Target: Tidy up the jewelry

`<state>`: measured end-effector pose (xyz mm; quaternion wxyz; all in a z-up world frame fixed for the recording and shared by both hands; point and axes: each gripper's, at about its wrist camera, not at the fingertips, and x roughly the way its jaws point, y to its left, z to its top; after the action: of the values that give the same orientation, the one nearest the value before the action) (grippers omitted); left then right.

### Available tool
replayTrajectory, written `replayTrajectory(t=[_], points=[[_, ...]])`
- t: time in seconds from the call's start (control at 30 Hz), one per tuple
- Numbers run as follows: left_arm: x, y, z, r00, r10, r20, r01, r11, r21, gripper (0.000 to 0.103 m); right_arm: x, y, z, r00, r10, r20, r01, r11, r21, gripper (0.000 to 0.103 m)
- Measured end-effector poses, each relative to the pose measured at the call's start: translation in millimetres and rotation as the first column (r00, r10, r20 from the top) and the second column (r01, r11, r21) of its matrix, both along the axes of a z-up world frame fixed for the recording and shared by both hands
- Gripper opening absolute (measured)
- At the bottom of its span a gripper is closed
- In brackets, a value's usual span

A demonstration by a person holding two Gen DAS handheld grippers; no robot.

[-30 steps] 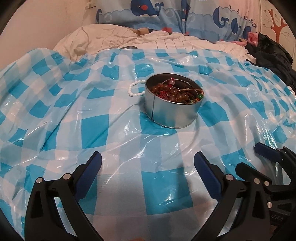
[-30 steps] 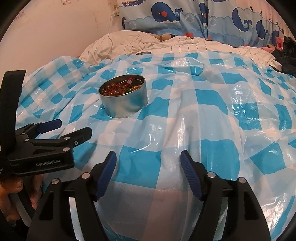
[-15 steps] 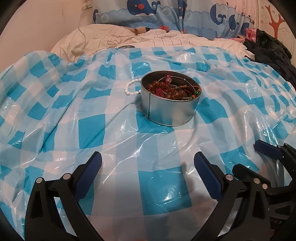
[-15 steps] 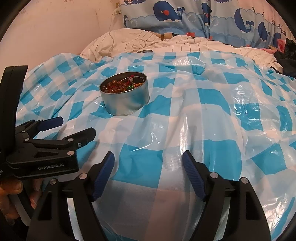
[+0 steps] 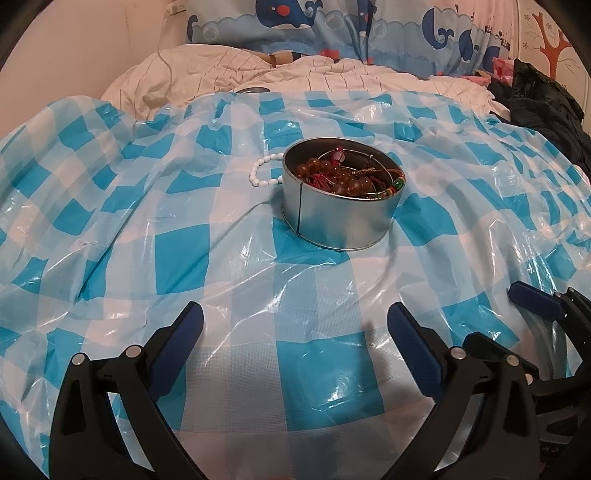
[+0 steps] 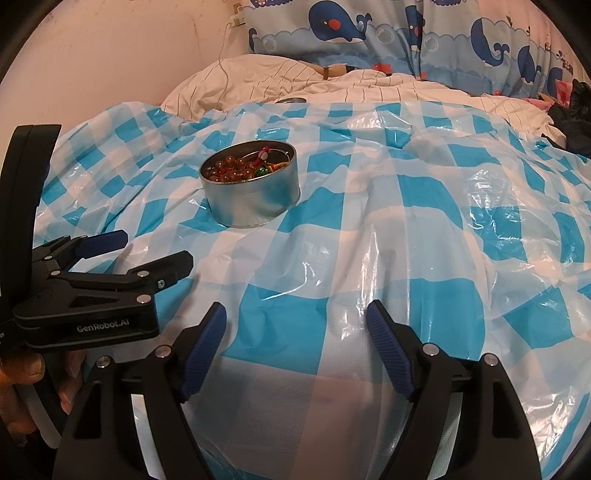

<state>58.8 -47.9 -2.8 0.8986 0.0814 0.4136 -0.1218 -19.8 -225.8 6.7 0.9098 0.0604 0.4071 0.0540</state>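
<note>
A round silver tin (image 5: 341, 214) stands on the blue and white checked plastic sheet (image 5: 184, 258); it also shows in the right wrist view (image 6: 255, 199). It holds amber beads (image 5: 347, 181), a thin bangle and other jewelry. A white bead bracelet (image 5: 264, 171) lies on the sheet, touching the tin's far left side. My left gripper (image 5: 295, 325) is open and empty, well short of the tin. My right gripper (image 6: 295, 321) is open and empty, nearer than the tin and to its right. The left gripper also shows at the left of the right wrist view (image 6: 140, 251).
A white striped duvet (image 5: 258, 74) and whale-print pillows (image 5: 332, 29) lie behind the sheet. Dark clothing (image 5: 546, 99) is piled at the far right. A wall (image 6: 110, 55) stands at the far left. The sheet is wrinkled and humped.
Both grippers have drifted slightly, so the tin sits a little higher in the left wrist view. Nothing was grasped or released.
</note>
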Motion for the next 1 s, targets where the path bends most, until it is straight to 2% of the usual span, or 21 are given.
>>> replayTrajectory(t=[1.0], points=[[0.4, -0.6, -2.2, 1.000, 0.000, -0.002, 0.000, 1.000, 0.003, 0.096, 0.5, 1.4, -0.2, 1.000, 0.001, -0.001, -0.001, 1.000, -0.003, 0.077]])
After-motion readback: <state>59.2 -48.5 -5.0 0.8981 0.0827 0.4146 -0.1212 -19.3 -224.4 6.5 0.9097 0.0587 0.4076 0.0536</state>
